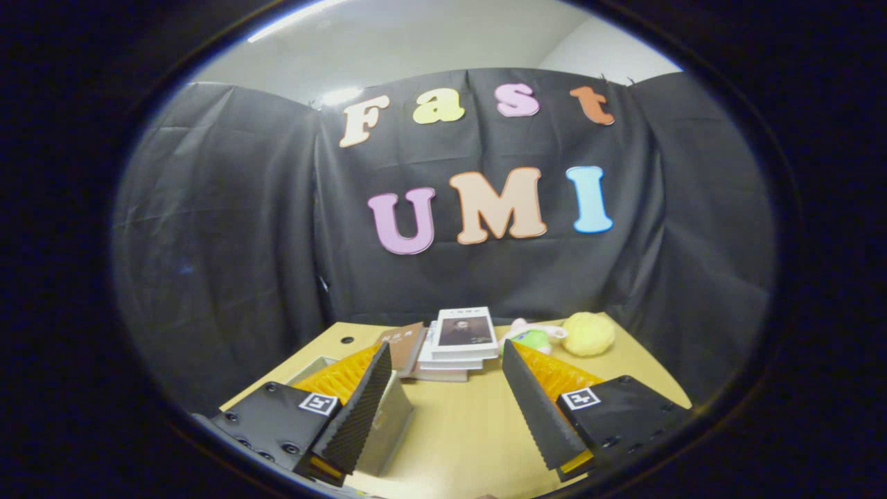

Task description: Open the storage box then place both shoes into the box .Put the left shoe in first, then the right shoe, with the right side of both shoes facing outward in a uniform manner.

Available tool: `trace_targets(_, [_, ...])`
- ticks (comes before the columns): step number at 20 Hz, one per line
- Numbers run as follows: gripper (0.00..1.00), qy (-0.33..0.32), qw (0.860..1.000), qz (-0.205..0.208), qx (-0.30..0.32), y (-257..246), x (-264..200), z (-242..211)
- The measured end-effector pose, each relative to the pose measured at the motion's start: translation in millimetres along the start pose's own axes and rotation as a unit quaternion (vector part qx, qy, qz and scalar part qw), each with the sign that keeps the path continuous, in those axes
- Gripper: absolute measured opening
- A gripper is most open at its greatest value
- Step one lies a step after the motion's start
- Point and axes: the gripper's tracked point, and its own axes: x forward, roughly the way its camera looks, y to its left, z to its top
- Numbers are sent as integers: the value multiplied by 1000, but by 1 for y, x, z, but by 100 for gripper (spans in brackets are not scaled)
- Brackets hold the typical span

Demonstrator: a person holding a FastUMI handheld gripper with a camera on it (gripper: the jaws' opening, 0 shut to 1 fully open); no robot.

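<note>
Gripper (443, 398) hangs above a light wooden table (457, 430), fingers spread wide apart, nothing between them, only bare tabletop in the gap. Storage box (391, 416) sits on the table right at the left finger (360, 409), grey-white, partly hidden behind that finger; cannot tell if its lid is open or closed. Just beyond the fingertips, a stack of books (457, 343) lies flat near the table's far edge, top one with a portrait cover, and a brown book (405, 344) leans against the stack's left side. To the right of the stack, a small green-and-pink plush toy (532, 337), then a yellow fuzzy ball (587, 333) just beside it. Black cloth wall (229, 242) behind the table.
</note>
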Motion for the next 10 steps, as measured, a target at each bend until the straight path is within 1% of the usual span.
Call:
trace_targets(2, [100, -13, 1000, -22, -16, -24, -9, 2])
trace_targets(4, [100, -24, 999, -34, -33, -40, -18, 3])
trace_targets(10, [100, -38, 996, -50, -68, -55, -27, -2])
